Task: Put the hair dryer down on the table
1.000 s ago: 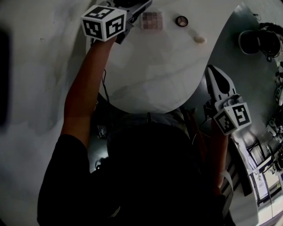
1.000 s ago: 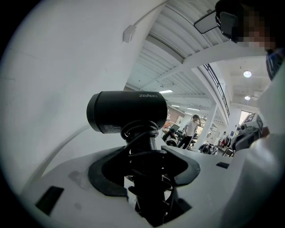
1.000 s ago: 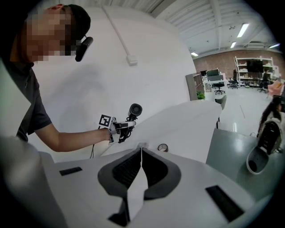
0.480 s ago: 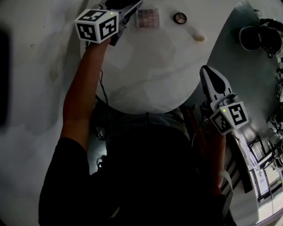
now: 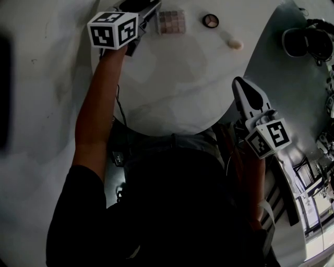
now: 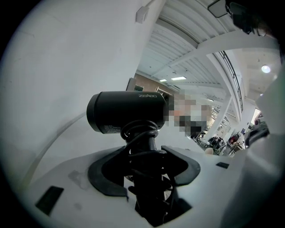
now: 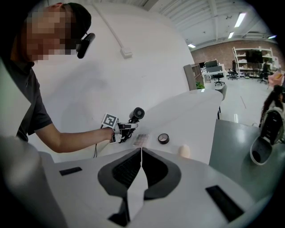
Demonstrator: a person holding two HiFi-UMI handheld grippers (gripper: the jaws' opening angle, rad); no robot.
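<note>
My left gripper [image 6: 149,156] is shut on the handle of the black hair dryer [image 6: 127,116], around which its cord is wound. The dryer's barrel stands upright above the jaws. In the head view, this gripper [image 5: 141,10] is at the far left edge of the white round table [image 5: 177,88], held out at arm's length. The right gripper view shows the dryer [image 7: 137,113] raised above the tabletop. My right gripper [image 7: 141,153] is shut with nothing in it. It hangs off the table's near right edge [image 5: 241,86].
On the far side of the table lie a make-up palette [image 5: 171,22], a small round compact [image 5: 211,21] and a pale egg-shaped thing [image 5: 235,45]. A grey table [image 5: 292,88] with a headset [image 5: 300,41] stands to the right.
My left gripper with the hair dryer has shifted a little left and farther away. My right gripper has drifted slightly left and forward.
</note>
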